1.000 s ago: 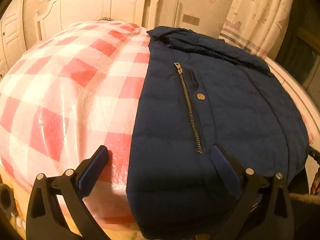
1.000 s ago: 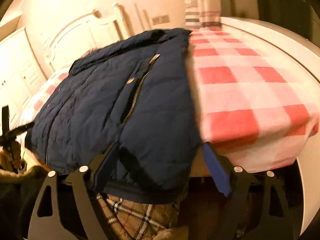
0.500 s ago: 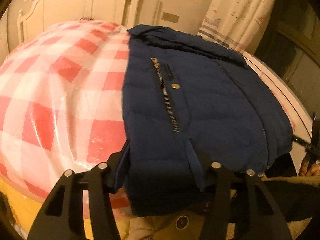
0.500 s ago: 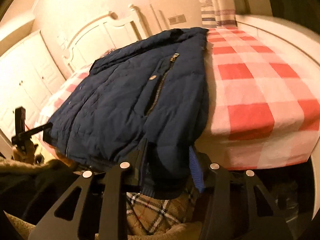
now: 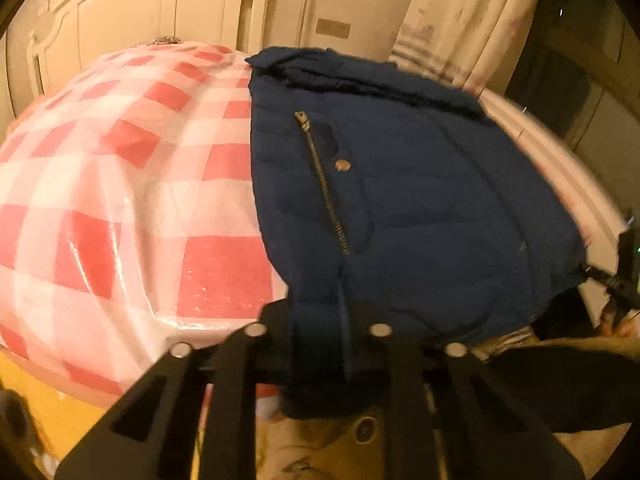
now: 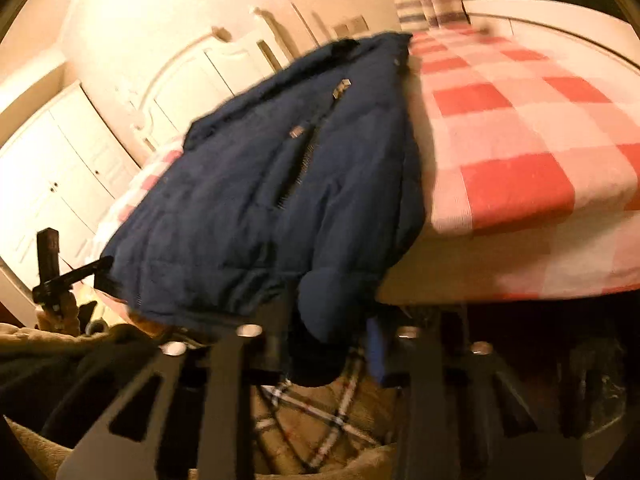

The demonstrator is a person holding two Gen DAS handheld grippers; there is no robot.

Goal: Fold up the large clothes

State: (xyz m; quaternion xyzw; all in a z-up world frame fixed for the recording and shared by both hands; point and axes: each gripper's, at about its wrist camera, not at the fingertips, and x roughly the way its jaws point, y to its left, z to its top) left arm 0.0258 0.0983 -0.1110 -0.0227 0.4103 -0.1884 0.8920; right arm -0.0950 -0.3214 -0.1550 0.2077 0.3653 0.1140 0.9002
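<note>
A navy quilted jacket (image 5: 400, 184) with a metal zipper lies folded lengthwise on the bed, its hem hanging over the near edge. My left gripper (image 5: 320, 344) is shut on the jacket's hem at its left corner. In the right wrist view the same jacket (image 6: 260, 184) drapes toward me, and my right gripper (image 6: 328, 344) is shut on the hem at its right corner. The fingertips of both grippers are buried in the fabric.
The bed carries a red and white checked cover (image 5: 120, 184), also in the right wrist view (image 6: 520, 128). A white headboard (image 5: 132, 12) and a curtain (image 5: 452, 16) stand behind. The person's tan coat (image 6: 312, 412) is below the grippers.
Both grippers went from wide open around the jacket's hem to shut on it. The hem now bunches up between the jaws and lifts slightly.
</note>
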